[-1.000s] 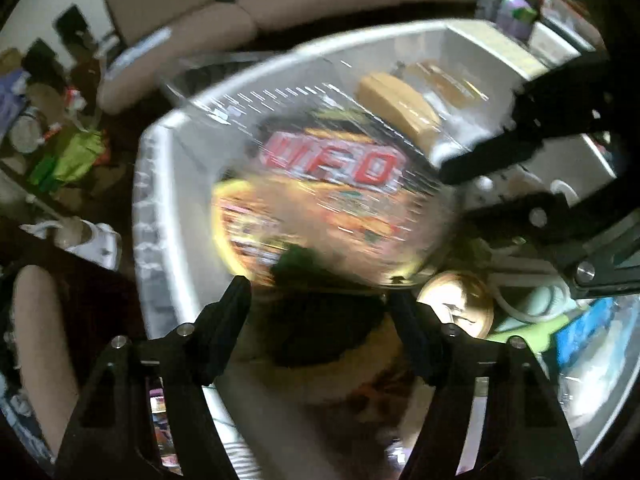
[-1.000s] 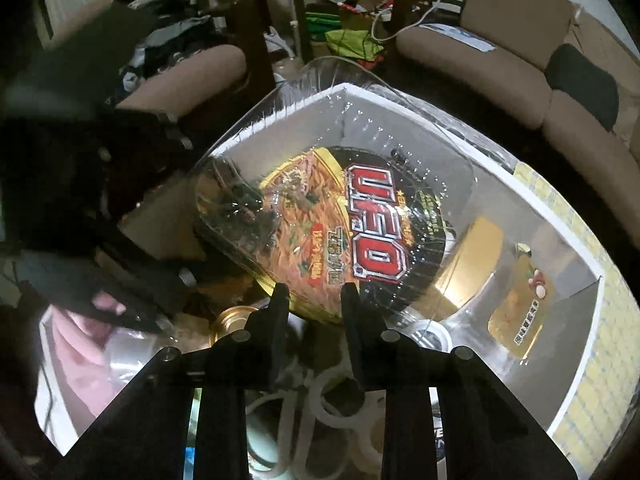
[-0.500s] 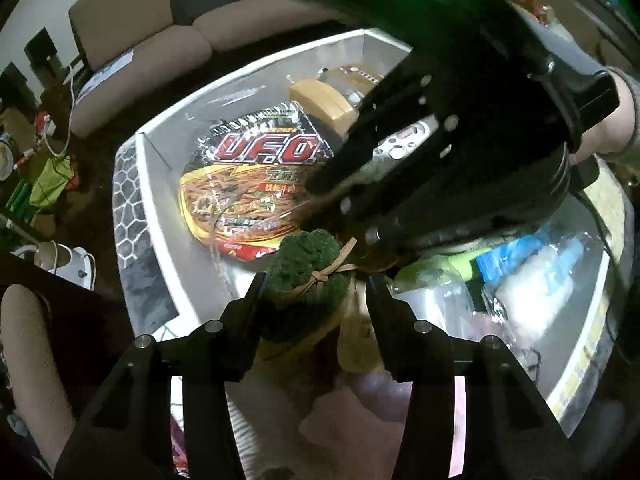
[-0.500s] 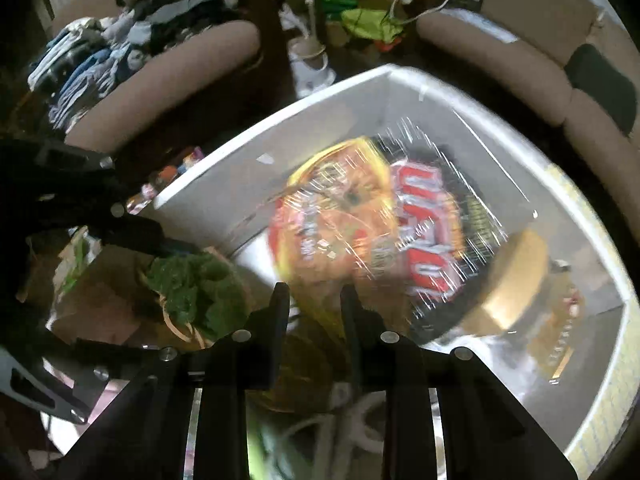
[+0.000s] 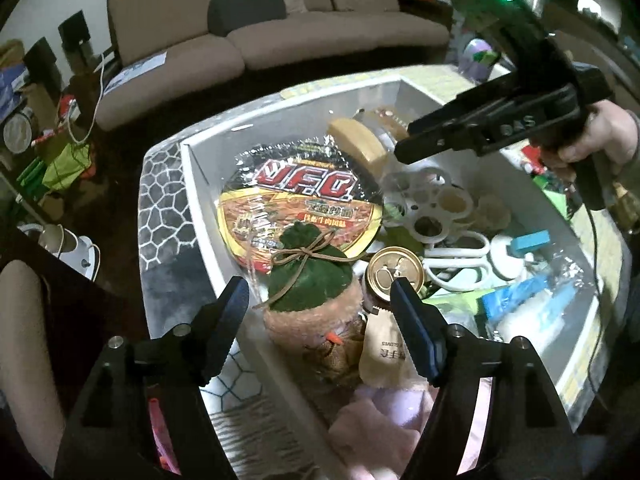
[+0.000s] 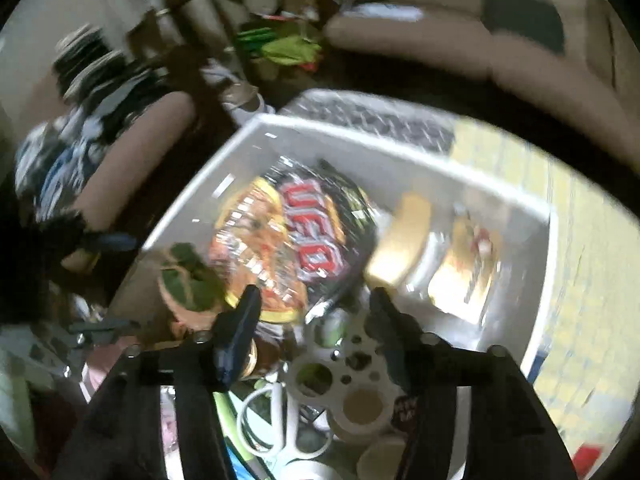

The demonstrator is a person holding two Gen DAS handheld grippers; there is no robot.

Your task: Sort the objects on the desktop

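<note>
A round U.F.O. noodle bowl in clear wrap lies flat at the far left end of the white bin. In front of it a plush pouch with a green tied cap leans against a gold-topped can. My left gripper hovers just above the pouch; its jaws are opening and their pads stand clear of it. My right gripper reaches in from the upper right. In the blurred right wrist view, my right gripper is opening over the noodle bowl with nothing between its fingers.
The bin also holds a white ring-shaped holder, white scissors, a tan lid, blue packets and pink cloth. It stands on a patterned mat. Sofas and floor clutter lie beyond.
The noodle bowl went from hanging close to the cameras to lying in the bin. The left jaws let go of the green-capped pouch. Both grippers opened and drew back upward.
</note>
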